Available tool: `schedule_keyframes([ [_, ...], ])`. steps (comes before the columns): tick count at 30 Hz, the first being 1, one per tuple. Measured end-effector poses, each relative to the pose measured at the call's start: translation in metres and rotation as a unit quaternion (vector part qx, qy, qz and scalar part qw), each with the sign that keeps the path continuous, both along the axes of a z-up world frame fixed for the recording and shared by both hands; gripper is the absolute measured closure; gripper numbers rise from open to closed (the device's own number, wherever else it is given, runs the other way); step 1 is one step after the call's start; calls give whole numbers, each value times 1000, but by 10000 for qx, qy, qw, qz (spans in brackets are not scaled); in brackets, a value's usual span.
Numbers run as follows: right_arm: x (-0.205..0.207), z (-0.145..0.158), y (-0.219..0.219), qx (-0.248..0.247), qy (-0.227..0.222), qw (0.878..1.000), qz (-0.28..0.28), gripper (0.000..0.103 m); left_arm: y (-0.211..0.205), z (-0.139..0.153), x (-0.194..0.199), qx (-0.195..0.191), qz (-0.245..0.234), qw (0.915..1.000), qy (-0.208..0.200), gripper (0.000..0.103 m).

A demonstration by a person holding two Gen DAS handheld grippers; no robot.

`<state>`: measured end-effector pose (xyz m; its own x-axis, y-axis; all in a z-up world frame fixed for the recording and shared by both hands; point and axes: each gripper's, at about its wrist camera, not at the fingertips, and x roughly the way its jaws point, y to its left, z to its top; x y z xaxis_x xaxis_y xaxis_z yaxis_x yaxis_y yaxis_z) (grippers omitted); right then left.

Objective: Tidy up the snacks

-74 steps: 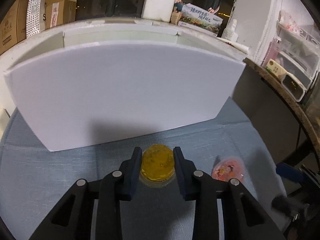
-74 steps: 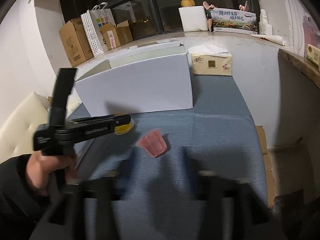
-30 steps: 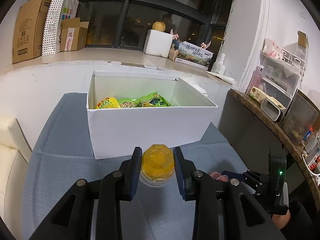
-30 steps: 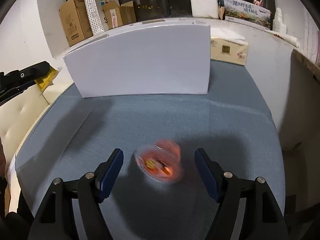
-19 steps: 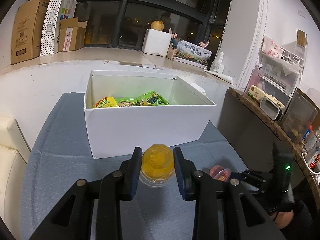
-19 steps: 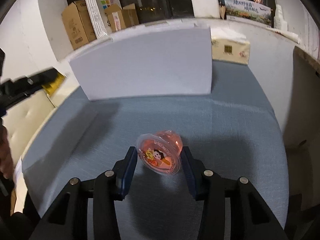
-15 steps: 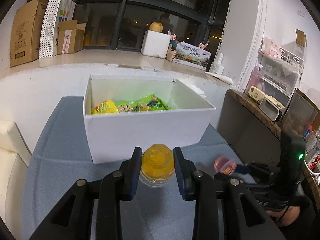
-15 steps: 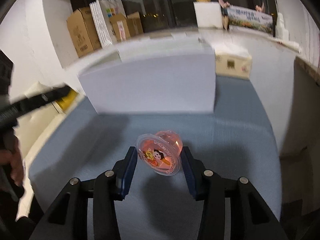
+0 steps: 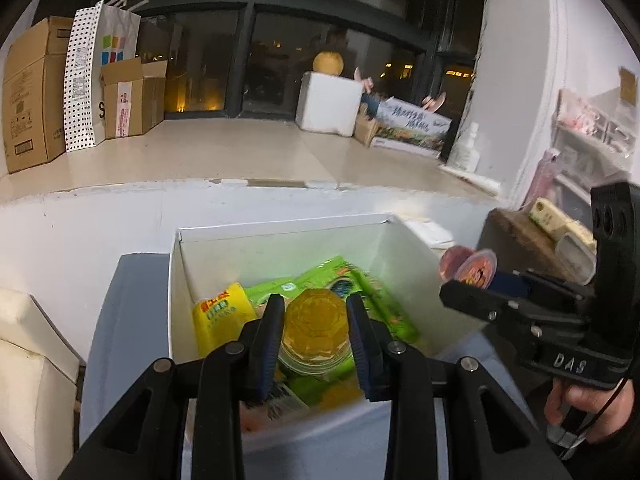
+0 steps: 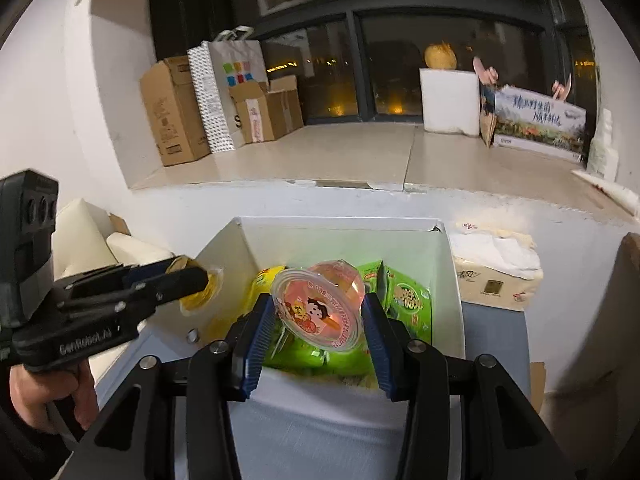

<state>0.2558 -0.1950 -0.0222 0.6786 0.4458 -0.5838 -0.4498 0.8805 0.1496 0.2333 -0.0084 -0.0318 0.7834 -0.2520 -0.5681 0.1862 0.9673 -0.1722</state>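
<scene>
Left wrist view: my left gripper (image 9: 316,322) clenched the yellow jelly cup (image 9: 314,330) over the white box (image 9: 176,280), my right gripper (image 10: 318,314) gripped the pink jelly cup (image 10: 320,306) at 3 o'clock, both poised for dropping among the green snack packs (image 9: 360,296).

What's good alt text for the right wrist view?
The right gripper holds a pink jelly cup tilted above an open white box holding green and yellow snack packets. At left, the left gripper holds a yellow jelly cup near the box's left wall.
</scene>
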Motion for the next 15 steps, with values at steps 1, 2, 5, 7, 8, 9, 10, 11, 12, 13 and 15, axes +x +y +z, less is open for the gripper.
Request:
schedule_keyframes([
  [1, 6, -4, -1, -38, 26, 10000, -32, 54, 1, -4, 5, 28, 13, 10000, 61, 67],
  [2, 13, -8, -1, -97, 68, 9999, -98, 53, 2, -8, 11, 44, 40, 9999, 141, 65],
  [5, 22, -18, -10, -178, 274, 9988, -368, 22, 6, -19, 19, 163, 180, 9989, 395, 0],
  [7, 18, -20, -18, -25, 280, 9986, -449, 0, 10, -21, 13, 108, 228, 9989, 387, 0],
  [8, 15, -19, -22, 0, 222, 9986, -482, 0, 11, -22, 11, 94, 237, 9988, 427, 0],
  [9, 12, -19, -25, -22, 183, 9983, -549, 0, 12, -22, 9, 59, 238, 9985, 483, 0],
  [10, 11, -19, -26, -56, 201, 9979, -612, 0, 13, -21, 6, 38, 248, 9984, 497, 0],
  [11, 9, -18, -27, -81, 216, 9974, -682, 0, 13, -19, 2, 53, 262, 9986, 453, 0],
  [12, 6, -17, -29, -50, 204, 9974, -688, 0, 12, -17, -2, 94, 267, 9987, 413, 0],
  [13, 5, -16, -30, -35, 182, 9975, -679, 0, 11, -14, -5, 169, 295, 9987, 387, 0],
  [15, -2, -14, -29, -139, 93, 9970, -751, 0, 9, -6, -14, 319, 402, 9984, 234, 0],
])
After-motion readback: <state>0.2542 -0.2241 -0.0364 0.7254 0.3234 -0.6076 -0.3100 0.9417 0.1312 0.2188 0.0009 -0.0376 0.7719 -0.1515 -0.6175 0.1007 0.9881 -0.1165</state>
